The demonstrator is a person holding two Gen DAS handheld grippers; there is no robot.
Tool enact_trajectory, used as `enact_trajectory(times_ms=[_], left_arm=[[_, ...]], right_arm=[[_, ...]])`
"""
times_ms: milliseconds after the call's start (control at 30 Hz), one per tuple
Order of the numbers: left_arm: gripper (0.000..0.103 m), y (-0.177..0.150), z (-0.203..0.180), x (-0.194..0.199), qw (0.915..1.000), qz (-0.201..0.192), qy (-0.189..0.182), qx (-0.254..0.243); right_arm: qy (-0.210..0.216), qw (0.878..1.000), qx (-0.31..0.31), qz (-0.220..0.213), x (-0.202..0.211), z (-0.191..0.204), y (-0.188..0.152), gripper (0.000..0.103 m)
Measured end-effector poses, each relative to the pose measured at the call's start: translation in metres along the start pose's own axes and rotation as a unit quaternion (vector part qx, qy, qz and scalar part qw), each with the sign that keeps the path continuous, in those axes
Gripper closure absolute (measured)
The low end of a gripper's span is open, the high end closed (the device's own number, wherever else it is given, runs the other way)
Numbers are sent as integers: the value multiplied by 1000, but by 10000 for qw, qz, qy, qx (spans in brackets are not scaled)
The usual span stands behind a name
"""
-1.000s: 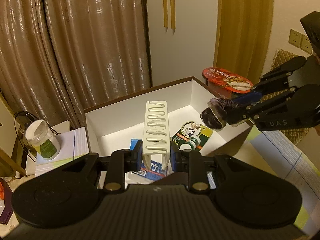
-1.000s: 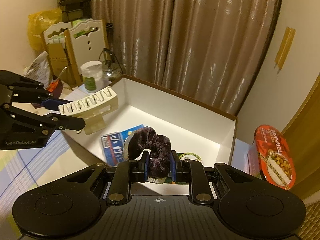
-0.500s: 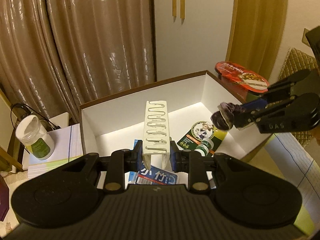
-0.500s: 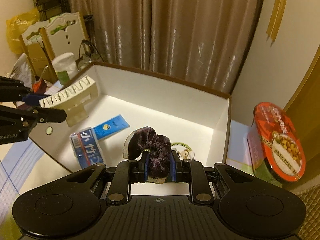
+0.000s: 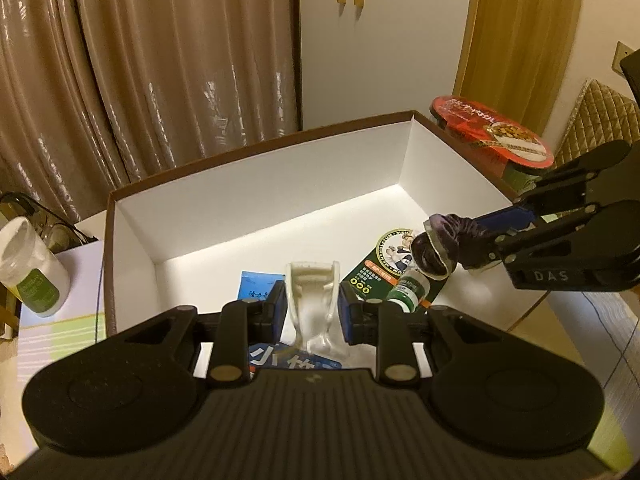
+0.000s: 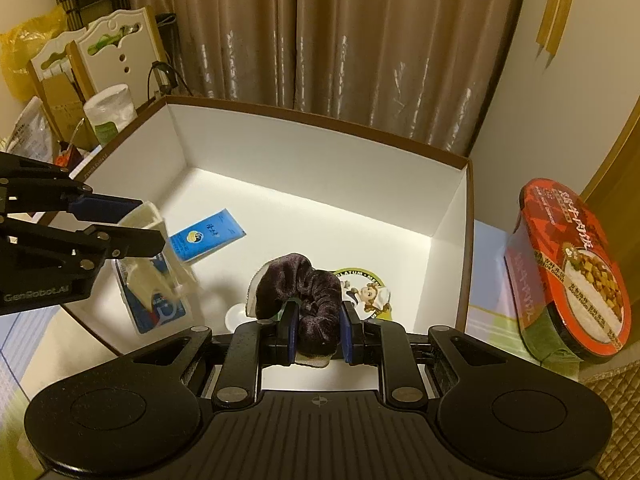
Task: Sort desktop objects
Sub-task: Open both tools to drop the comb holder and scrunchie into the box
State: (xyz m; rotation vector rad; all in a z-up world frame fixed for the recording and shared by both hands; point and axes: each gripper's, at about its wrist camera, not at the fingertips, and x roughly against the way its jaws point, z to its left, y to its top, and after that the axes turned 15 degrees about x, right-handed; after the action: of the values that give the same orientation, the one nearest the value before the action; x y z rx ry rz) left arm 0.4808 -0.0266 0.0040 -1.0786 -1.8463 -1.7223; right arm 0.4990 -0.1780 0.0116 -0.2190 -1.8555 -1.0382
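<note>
Your left gripper [image 5: 312, 312] is pinching the cream hair clip [image 5: 313, 300] over the white box [image 5: 256, 204]. Your right gripper [image 6: 319, 332] is clamping the dark velvet scrunchie [image 6: 304, 292] there too.

You can read "DAS" in pale letters on the side of the right gripper [image 5: 460, 248], and "GenRobot.AI" on the side of the left gripper [image 6: 148, 226]. The round green card [image 5: 384, 262] in the box carries a ring of letters; you can make out "MENTHOLATUM" only partly. The blue pack [image 5: 288, 360] under your left gripper shows large white Chinese characters. The red bowl lid [image 6: 576, 264] has Chinese text, too small for you to read.
</note>
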Motion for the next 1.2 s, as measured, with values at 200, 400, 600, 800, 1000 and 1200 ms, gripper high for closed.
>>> enact_trajectory(times_ms=[200,400,600,800,1000,1200], left_arm=[[80,2,7,4,9999,-63,-1,79],[80,5,14,12,9998,-154,32,154],[78,7,16,17,9996,-202,38,177],[78,5,16,21,9997,-196,93,150],[78,3,17,26,9996,-232,129,135],[78,4,18,33,9995,-270,122,147]], right_arm=[[16,10000,32,54,-7,0,0,83],[47,9999,88,102,-13,4,1,83],[27,9999,138,80,-16,7,2,83],[-120,9997,216,-14,-17,8,4,68],[-131,9994,209,-249,-9,8,7,24],[-150,9990,287,-301,0,11,11,24]])
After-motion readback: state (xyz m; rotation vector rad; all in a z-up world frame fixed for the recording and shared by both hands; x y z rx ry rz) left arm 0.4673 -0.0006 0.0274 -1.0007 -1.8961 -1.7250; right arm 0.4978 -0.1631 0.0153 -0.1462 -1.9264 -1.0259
